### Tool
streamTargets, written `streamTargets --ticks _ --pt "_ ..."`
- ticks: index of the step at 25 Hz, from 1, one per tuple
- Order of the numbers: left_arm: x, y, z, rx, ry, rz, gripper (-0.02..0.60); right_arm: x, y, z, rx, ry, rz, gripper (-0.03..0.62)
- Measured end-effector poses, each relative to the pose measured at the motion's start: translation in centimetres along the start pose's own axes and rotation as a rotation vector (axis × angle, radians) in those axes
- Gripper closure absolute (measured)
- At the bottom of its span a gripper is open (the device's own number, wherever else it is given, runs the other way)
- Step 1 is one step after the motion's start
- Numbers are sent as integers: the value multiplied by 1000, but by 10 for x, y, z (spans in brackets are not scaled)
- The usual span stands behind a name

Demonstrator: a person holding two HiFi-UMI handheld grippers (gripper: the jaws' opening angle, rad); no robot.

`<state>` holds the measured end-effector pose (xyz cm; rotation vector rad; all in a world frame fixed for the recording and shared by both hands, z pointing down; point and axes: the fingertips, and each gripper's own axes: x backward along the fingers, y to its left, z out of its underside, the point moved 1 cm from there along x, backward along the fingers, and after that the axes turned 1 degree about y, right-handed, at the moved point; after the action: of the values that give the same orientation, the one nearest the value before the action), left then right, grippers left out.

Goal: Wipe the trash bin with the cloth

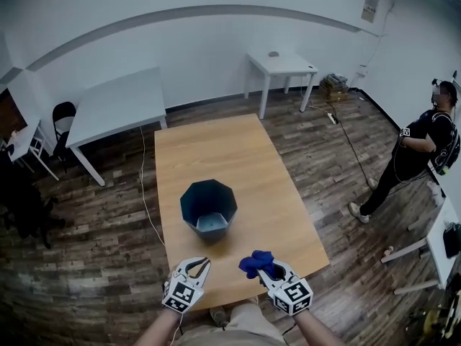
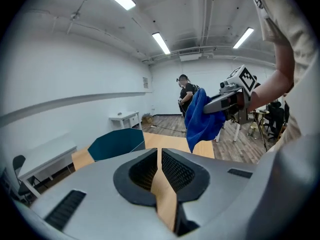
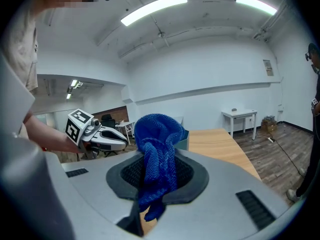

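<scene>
Head view | wall notice (image 1: 369,7) illegible | right tongs (image 1: 268,271) clamp cloth (image 1: 255,262)

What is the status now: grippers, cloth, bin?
Left gripper shut, empty. Right gripper shut on blue cloth. Trash bin upright on wooden table, untouched. Nothing between grippers and bin.

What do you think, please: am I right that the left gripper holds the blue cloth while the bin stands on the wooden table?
Not quite: the right gripper holds the blue cloth, as the right gripper view shows; the bin does stand on the wooden table.
</scene>
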<state>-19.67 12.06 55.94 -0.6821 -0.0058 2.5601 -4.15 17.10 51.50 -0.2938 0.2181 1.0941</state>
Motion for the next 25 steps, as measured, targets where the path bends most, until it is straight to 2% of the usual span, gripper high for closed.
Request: streamTargets --ticks 2,6,10,15,18,22,25 --pt "-10 10 2 -26 35 -9 558 -12 -3 0 0 9 -20 520" --pt "-36 24 -5 -100 106 -16 472 -33 -16 1 -4 27 -61 520" --pt "-67 40 -12 -194 202 -33 429 -56 -37 -2 -15 53 -102 520" --pt "-111 64 -6 -309 380 -37 417 -93 -65 -7 -24 104 -154 520" --pt "-133 74 7 -354 497 -14 417 -117 -77 -4 -19 136 -197 520" --pt "-157 76 23 -430 652 29 417 -142 -91 2 6 174 -255 520" --pt "-165 76 35 -505 747 34 419 -159 -98 9 8 204 -292 520"
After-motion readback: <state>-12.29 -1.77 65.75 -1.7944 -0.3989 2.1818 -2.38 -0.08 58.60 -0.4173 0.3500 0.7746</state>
